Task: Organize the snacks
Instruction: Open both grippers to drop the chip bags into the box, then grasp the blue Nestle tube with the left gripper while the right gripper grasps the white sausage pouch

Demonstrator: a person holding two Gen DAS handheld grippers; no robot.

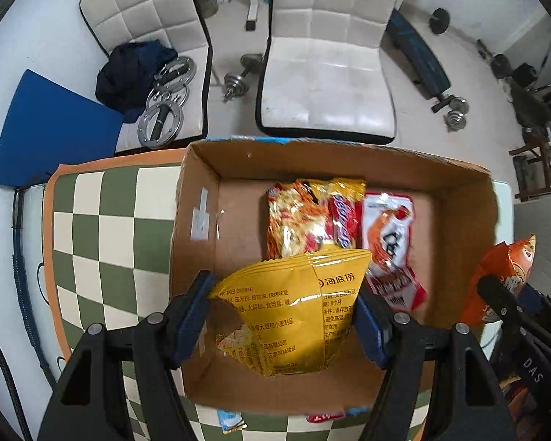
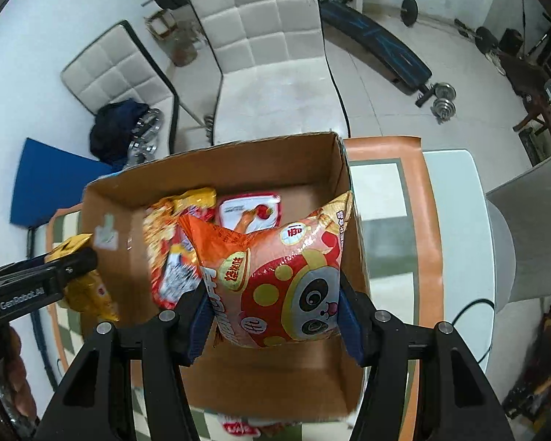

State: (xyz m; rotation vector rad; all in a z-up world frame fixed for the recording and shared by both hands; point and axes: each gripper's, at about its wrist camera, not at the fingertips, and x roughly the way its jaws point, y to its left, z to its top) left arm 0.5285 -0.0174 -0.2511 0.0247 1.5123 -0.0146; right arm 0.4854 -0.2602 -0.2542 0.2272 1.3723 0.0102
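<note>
Left tongs (image 1: 283, 316) clamped on a yellow snack bag (image 1: 294, 312), glossy foil, black print, crumpled lower corner; the bag hangs over the near half of the open cardboard box (image 1: 198, 198). Right tongs (image 2: 275, 316) clamped on an orange panda bag (image 2: 283, 279), puffy, red and gold dots, held over the box's right half, its top corner at the right wall.

In the box, far side: 1 yellow-orange noodle packet (image 1: 297, 217) at 12 o'clock from the yellow bag, and 1 red-and-white packet (image 1: 389, 239) at 1 o'clock, just beside it. The box floor at 10 o'clock is bare cardboard.

The box sits on a green-and-cream checked cloth (image 1: 103, 228) with an orange border, over a white counter (image 2: 455, 198). 2 more packets peek out from under the near box wall.

Room: 2 white quilted chairs (image 1: 330, 84) beyond the counter at 12 o'clock, dumbbells (image 1: 455, 110) and a weight bench on the tiled floor at 2 o'clock, a blue mat (image 1: 55, 132) at 10 o'clock.

The cloth left of the box is open.
</note>
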